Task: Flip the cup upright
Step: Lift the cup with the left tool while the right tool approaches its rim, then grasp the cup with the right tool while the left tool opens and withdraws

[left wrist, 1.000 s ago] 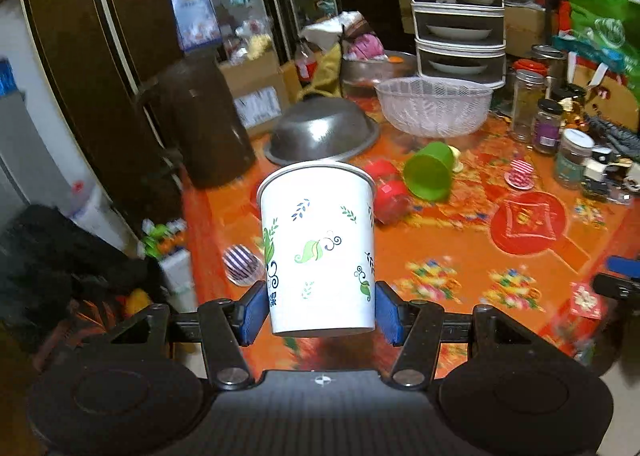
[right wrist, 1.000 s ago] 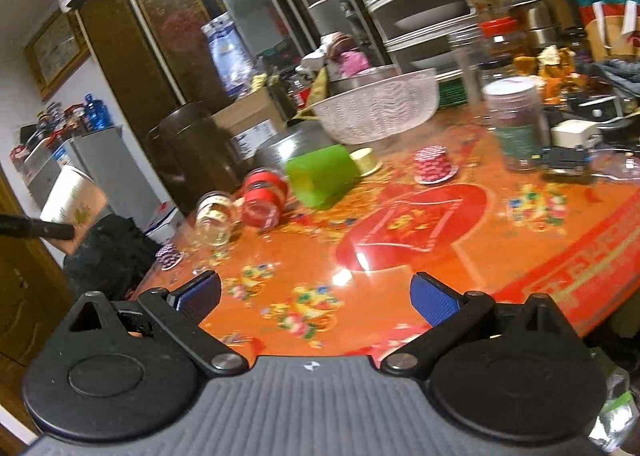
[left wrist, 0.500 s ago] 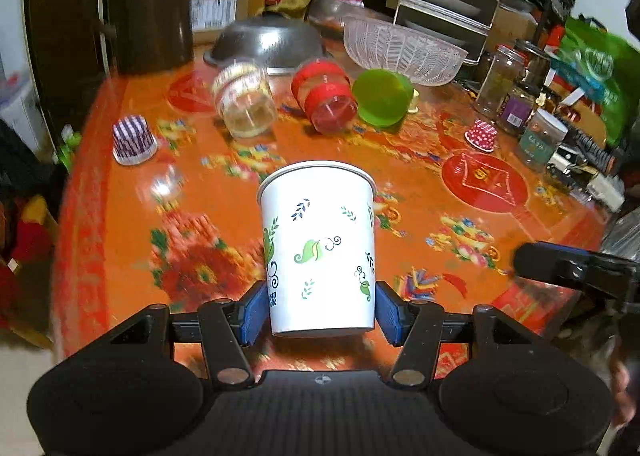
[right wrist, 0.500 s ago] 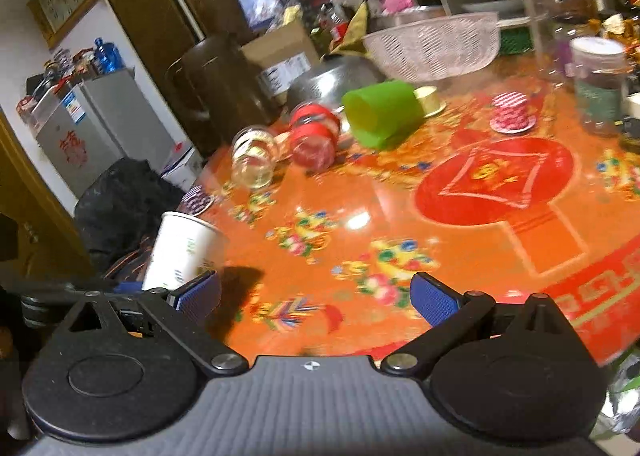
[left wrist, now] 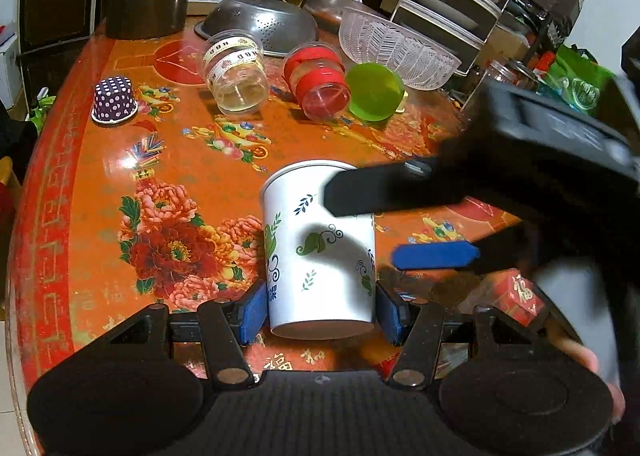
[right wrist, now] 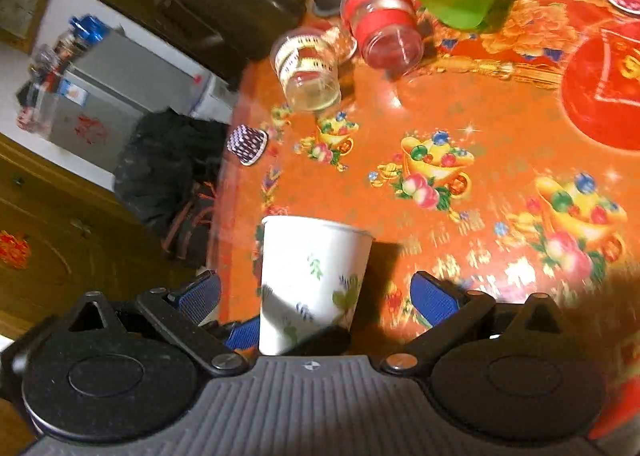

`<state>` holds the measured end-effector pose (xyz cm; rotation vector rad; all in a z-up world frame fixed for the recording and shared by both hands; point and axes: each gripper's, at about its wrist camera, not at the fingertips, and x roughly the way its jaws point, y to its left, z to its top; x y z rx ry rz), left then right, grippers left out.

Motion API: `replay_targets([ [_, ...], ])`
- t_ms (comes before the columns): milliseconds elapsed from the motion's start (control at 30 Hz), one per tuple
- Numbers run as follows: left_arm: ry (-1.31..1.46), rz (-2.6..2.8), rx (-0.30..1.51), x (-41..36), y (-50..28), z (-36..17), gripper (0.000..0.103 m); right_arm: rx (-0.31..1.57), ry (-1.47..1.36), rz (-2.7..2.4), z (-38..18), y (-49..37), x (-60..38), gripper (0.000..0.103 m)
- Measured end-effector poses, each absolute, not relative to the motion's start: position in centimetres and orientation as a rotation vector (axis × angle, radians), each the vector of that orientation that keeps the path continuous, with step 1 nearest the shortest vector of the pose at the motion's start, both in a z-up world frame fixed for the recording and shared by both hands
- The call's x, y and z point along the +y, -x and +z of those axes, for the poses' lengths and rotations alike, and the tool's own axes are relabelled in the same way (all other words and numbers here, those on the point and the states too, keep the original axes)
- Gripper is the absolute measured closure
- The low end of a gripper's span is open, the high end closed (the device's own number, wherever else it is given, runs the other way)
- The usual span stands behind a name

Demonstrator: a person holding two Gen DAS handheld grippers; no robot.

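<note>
1. Far left on the table (left wrist: 72,159), a dotted cupcake liner (left wrist: 113,99) sits well clear of the action.
2. Left gripper (left wrist: 320,310) is clamped on the paper cup (left wrist: 320,252), blue pads pressing its lower sides; the cup is held just above the table's near edge.
3. The cup's wide rim points away from the camera, narrow base toward it; whether it's fully upright, I can't tell.
4. Right gripper (right wrist: 316,298) comes in wide open, holding nothing, its fingers straddling the cup.
5. My call: close the right one gently mid-wall, square on, before the left lets go, or thin paper crumples.
</note>
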<state>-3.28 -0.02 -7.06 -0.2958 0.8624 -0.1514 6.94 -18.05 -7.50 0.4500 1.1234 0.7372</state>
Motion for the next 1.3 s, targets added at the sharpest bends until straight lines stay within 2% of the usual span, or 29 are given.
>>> replay_targets([
  [100,0.315,-0.173,0.868,0.1,3.2,-7.4,0.043,1.151,-0.438,0.716,-7.6,-7.9,-16.9,0.006],
  [267,0.326,-0.191,0.874,0.2,3.1,-7.5,0.043,1.171,-0.379,0.696,-7.8,-8.3,-15.5,0.023],
  [367,0.329,-0.191,0.871,0.4,3.1,-7.6,0.043,1.164,-0.357,0.679,-7.6,-8.4,-15.3,0.027],
  [833,0.282,-0.189,0.849,-0.1,3.4,-7.3,0.043,1.165,-0.354,0.673,-7.6,-8.7,-15.2,0.031],
  [867,0.276,-0.192,0.845,-0.2,3.5,-7.2,0.036,1.164,-0.359,0.679,-7.6,-8.7,-15.3,0.031],
  [900,0.266,-0.193,0.842,-0.3,3.6,-7.2,0.020,1.162,-0.360,0.682,-7.6,-8.7,-15.3,0.031],
  [967,0.233,-0.184,0.829,-0.4,4.1,-7.1,0.009,1.161,-0.358,0.682,-7.6,-8.7,-15.3,0.031],
  [1067,0.213,-0.190,0.842,-0.1,5.1,-7.2,0.009,1.164,-0.375,0.693,-7.7,-8.7,-15.6,0.036],
  [1300,0.295,-0.168,0.738,3.9,8.9,-5.9,0.009,1.154,-0.386,0.716,-8.0,-8.9,-16.1,0.036],
])
